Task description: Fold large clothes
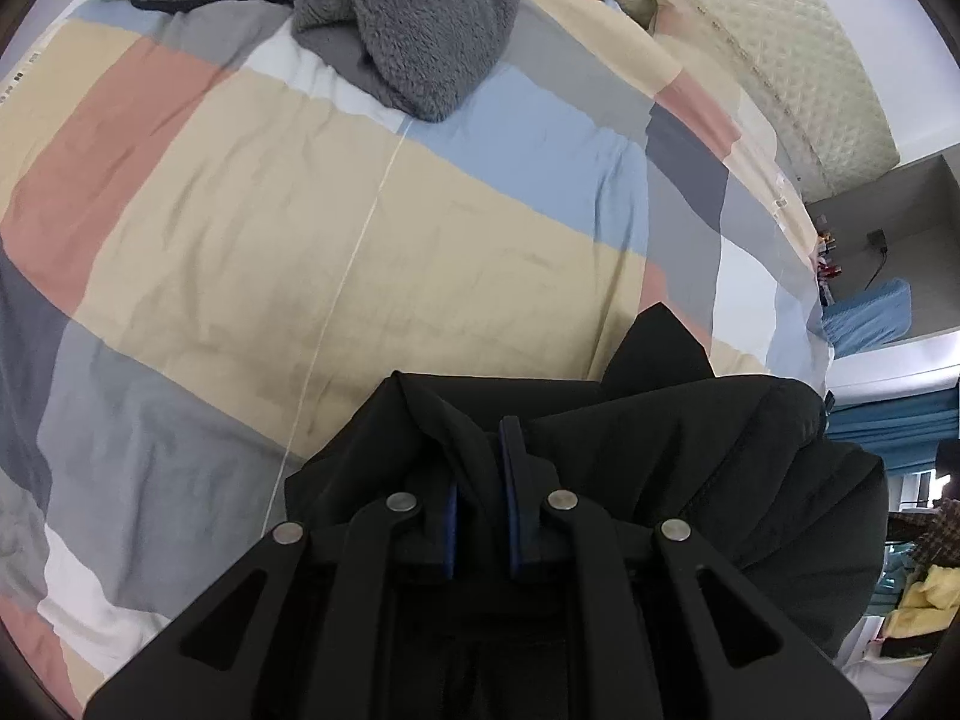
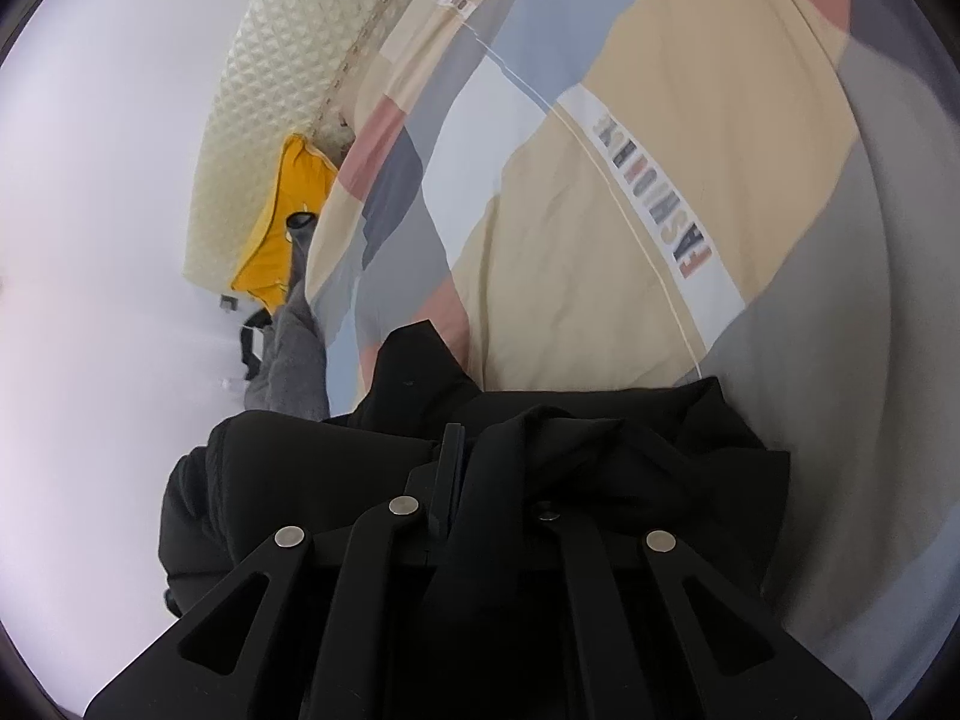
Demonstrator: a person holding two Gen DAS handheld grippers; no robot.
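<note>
Folding looks barely begun, by my reading. Left claw [image 1: 480, 480] is nearly closed, its blue pads pinching a ridge of the black jacket [image 1: 690, 456], which bunches in loose, puffy folds around the fingers and hangs off to the right. Right claw [image 2: 480, 480] also grips the jacket [image 2: 600, 456]; only one finger shows, the other being buried in cloth, so the gap cannot be read exactly, but fabric is plainly caught there. Both views show the garment held up over the patchwork bed [image 1: 336, 228], crumpled rather than spread. Nothing of it lies flat yet, and no neat crease shows. Spreading it out and making every fold appear left to do. A grey fleece [image 1: 408, 18] lies heaped at the bed's far end.
</note>
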